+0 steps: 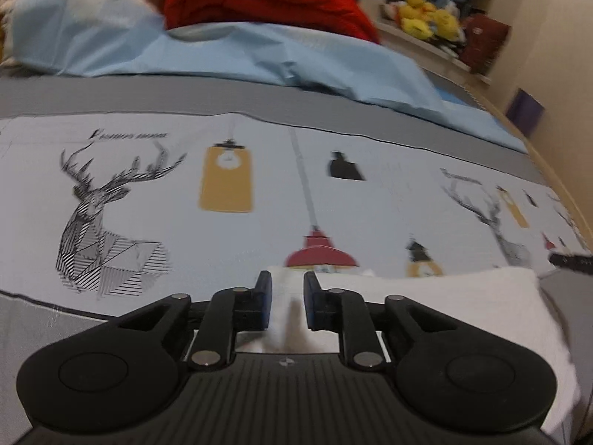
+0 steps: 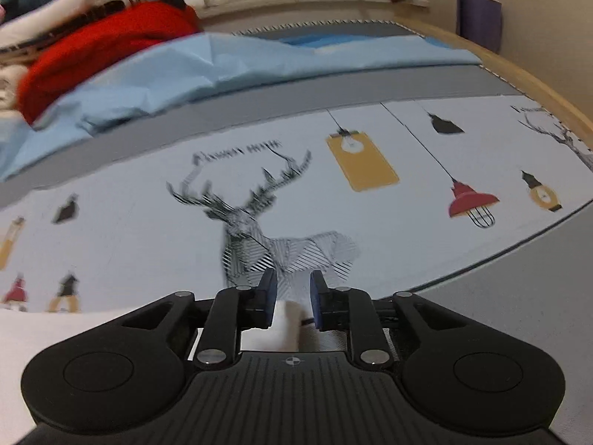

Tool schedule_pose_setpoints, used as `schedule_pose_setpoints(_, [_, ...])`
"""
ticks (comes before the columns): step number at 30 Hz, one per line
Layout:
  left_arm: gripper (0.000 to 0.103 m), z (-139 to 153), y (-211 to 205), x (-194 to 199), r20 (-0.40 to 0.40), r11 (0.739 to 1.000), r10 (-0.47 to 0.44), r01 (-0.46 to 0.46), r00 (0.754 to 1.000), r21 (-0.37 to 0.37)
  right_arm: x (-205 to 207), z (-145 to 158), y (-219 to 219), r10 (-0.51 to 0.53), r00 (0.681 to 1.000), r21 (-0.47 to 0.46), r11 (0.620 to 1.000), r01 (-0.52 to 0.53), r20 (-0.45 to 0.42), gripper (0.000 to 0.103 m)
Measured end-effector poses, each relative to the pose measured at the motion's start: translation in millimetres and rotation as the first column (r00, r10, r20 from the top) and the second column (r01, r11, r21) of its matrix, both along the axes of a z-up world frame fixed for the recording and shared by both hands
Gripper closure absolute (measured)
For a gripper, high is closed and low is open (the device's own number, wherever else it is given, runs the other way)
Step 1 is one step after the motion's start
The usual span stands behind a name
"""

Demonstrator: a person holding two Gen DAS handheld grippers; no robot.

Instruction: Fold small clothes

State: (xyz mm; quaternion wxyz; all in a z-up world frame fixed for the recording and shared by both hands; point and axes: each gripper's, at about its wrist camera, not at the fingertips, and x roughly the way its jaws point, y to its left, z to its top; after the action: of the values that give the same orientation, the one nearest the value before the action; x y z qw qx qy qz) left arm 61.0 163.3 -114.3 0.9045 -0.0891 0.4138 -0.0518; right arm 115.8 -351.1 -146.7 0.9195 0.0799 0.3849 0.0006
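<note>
Bedroom clutter lines the far side: a red blanket (image 1: 267,3) and a light blue sheet (image 1: 259,59) bunch along the far edge of the bed (image 2: 519,333), whose cover is printed with deer and lamps. Our white garment (image 1: 426,307) lies at the bed's near edge, spread between the two tools. We see the left hand-held gripper (image 1: 287,296) with a ridge of white cloth between its fingers, and the right hand-held gripper (image 2: 292,298) likewise; in both, the jaws stand slightly apart around the fabric, so we judge each to be grasping a pinch of it, though firm contact is hard to confirm. To fold well, we should lift both corners evenly, keep the edge taut between us, and lay it over squarely without dragging the cover.
</note>
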Motion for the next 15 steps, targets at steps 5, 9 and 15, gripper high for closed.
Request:
schedule_pose_setpoints(5, [0.083, 4.1, -26.7, -23.5, -0.046, 0.98, -0.195, 0.196, 0.98, 0.031, -28.7, 21.2, 1.6, 0.16, 0.987, 0.042, 0.986, -0.16, 0.015, 0.082])
schedule_pose_setpoints(9, [0.083, -11.3, -51.5, -47.2, -0.133, 0.935, -0.324, 0.338, 0.937, 0.105, -59.4, 7.6, 12.1, 0.37, 0.92, 0.08, 0.929, -0.362, -0.132, 0.067])
schedule_pose_setpoints(15, [0.084, -46.7, -71.8, -87.8, -0.3, 0.855, -0.379, 0.455, 0.875, 0.25, -106.1, -21.3, 10.0, 0.355, 0.864, -0.131, 0.897, -0.423, -0.356, 0.061])
